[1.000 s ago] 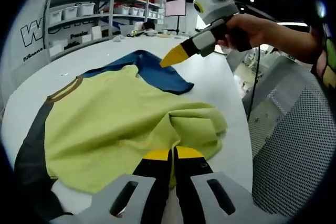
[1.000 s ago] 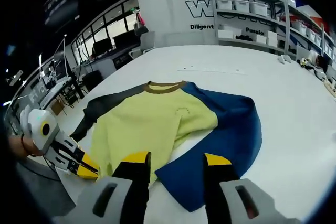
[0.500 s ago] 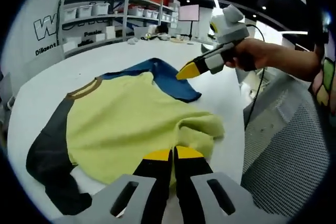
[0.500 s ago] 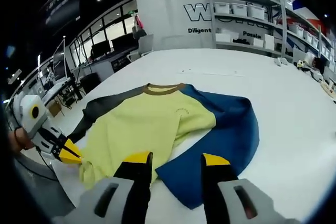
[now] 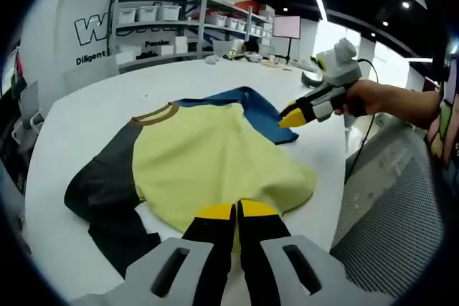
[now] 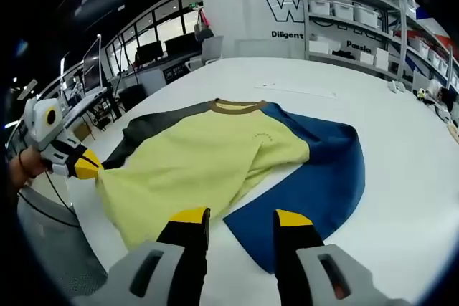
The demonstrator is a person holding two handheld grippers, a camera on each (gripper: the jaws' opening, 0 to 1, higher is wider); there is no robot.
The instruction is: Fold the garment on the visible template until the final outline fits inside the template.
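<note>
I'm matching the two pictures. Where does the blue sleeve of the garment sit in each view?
Left gripper view: the blue sleeve lies at the garment's far edge, right of centre, beside the right gripper.
Right gripper view: it spreads right of centre, just beyond the jaws.
Shared landmark: the brown collar.

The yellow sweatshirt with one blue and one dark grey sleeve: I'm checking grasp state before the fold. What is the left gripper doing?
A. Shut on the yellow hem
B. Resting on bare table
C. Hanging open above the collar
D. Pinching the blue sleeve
A: the left gripper has its jaws together on the hem of the yellow sweatshirt.
</note>
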